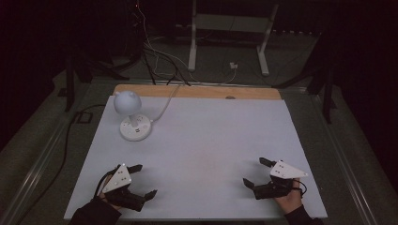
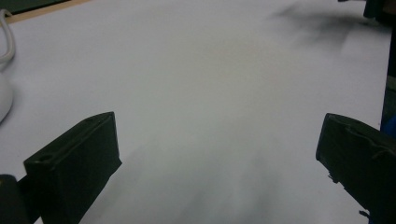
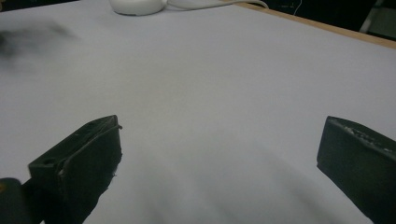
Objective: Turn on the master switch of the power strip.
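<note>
- We see the L gripper at the near-left of the table, held in a hand coming from the bottom edge.
- Its jaws are spread wide, w/ nothing between them; one tip points toward table centre, the other sits nearer the front edge.
- In the left gripper view both black fingers stand far apart at the frame sides, bare white tabletop between them. No contact w/ any object.
- R gripper is at the near-right, held by the other hand; jaws wide apart too, empty.
- In the right gripper view its fingers are far apart, only white surface in the gap.
- Both grippers sit low over the table; we can't tell if the tips touch it.
- Nearest thing: a white lamp w/ a round head on a disc base, far-left of the table, well apart from both grippers.
- Its white cord runs off the back edge.
- Lamp base shows at the top of the right gripper view; its edge shows at the left of the left gripper view.
</note>
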The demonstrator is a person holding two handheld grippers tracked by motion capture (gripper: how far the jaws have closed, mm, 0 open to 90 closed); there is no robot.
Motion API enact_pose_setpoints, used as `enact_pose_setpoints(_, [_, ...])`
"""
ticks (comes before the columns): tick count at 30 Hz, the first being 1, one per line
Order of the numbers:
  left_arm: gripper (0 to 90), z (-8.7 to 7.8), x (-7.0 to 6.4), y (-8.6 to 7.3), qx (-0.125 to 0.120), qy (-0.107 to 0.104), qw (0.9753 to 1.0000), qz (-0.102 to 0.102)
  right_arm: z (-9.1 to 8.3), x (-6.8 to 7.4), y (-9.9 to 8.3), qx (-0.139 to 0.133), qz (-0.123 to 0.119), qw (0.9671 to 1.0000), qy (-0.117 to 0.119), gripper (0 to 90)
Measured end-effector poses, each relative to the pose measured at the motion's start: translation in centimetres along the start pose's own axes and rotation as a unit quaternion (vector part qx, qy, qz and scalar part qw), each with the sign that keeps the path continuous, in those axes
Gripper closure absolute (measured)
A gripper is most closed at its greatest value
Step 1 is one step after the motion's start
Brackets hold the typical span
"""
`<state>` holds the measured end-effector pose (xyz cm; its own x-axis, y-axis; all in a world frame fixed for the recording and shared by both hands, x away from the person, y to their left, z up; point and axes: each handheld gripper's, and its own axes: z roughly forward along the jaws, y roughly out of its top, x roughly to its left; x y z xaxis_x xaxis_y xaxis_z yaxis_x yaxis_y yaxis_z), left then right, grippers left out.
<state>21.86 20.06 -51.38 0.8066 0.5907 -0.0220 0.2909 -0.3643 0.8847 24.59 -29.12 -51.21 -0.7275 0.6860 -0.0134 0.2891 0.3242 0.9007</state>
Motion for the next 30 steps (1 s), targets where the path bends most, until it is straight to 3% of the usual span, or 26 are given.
enact_pose_setpoints(10, [0.1,0.1,-0.2,0.1,0.006,-0.008,0.9999,0.005,0.1,0.3,0.2,0.000,-0.005,1.0000,0.003,0.0])
enact_pose_setpoints(30, [0.1,0.2,-0.9,1.5,0.019,-0.061,0.9978,0.015,0.0,0.8,0.8,-0.014,-0.009,0.9998,0.007,0.0])
